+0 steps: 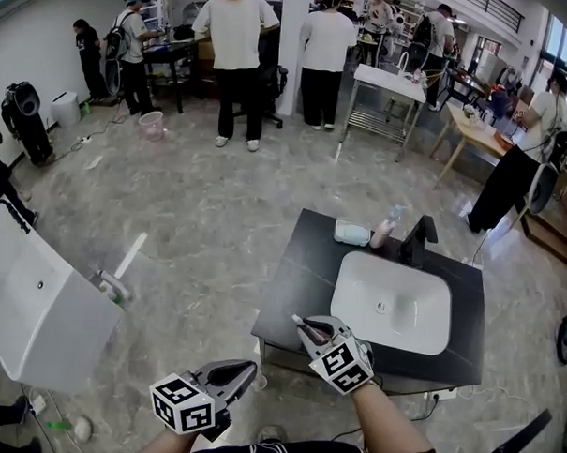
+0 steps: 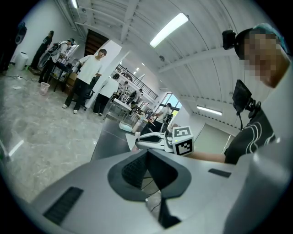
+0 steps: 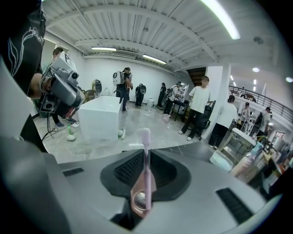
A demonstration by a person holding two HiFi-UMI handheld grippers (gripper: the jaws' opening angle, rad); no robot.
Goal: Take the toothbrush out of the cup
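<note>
A pink toothbrush (image 3: 146, 171) sticks out from between the jaws of my right gripper (image 3: 145, 155), which is shut on its handle, bristle head pointing away. In the head view the right gripper (image 1: 309, 329) hovers over the front left edge of the dark counter (image 1: 300, 278), and the toothbrush (image 1: 298, 319) tip pokes out to the left. My left gripper (image 1: 244, 371) hangs lower and to the left, off the counter. Its jaws meet in the left gripper view (image 2: 148, 155) with nothing between them. No cup shows in any view.
A white sink (image 1: 393, 305) is set in the counter, with a black faucet (image 1: 417, 241), a pale soap dish (image 1: 352, 233) and a bottle (image 1: 385, 227) behind it. A large white basin (image 1: 27, 304) stands on the floor at the left. Several people stand farther back.
</note>
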